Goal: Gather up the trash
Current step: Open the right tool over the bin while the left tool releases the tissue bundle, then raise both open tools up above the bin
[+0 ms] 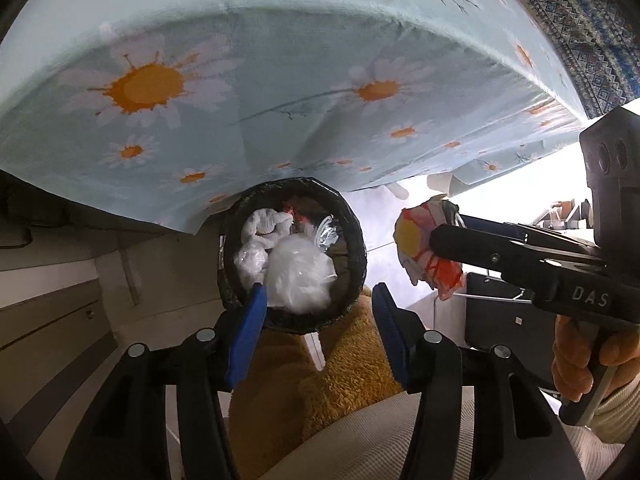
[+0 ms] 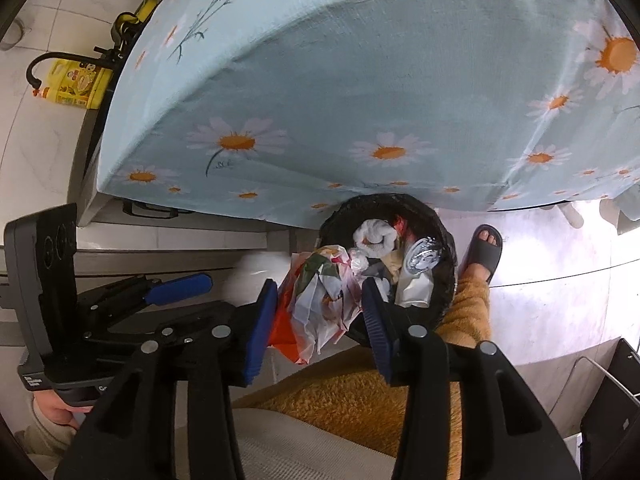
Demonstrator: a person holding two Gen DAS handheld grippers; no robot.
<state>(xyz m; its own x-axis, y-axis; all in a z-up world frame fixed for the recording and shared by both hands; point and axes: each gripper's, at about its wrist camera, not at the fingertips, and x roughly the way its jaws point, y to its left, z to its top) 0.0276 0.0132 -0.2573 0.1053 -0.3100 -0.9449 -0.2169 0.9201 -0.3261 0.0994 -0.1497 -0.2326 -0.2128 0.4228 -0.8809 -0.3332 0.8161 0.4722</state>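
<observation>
A round black bin (image 1: pixel 354 220) stands on the floor under the table edge, holding white tissues (image 1: pixel 264 224), a clear plastic wad (image 1: pixel 298 276) and a foil lid (image 2: pixel 422 260). My left gripper (image 1: pixel 318 320) hangs over the bin's near rim, open, with nothing between its blue pads. In the right wrist view one of its blue fingers (image 2: pixel 180 287) shows at the left, with a blurred white wad just off its tip. My right gripper (image 2: pixel 318 312) is shut on a crumpled red, yellow and white wrapper (image 2: pixel 320 304), held just beside the bin (image 2: pixel 448 240). The left wrist view shows that wrapper (image 1: pixel 420 248) right of the bin.
A light-blue daisy tablecloth (image 1: pixel 280 120) hangs over the table edge just above the bin. A person's leg in fluffy orange fabric (image 1: pixel 360 360) and a foot in a grey slipper (image 2: pixel 484 252) are beside the bin. A yellow oil bottle (image 2: pixel 76 84) stands far left, a black box (image 2: pixel 612 420) at the right.
</observation>
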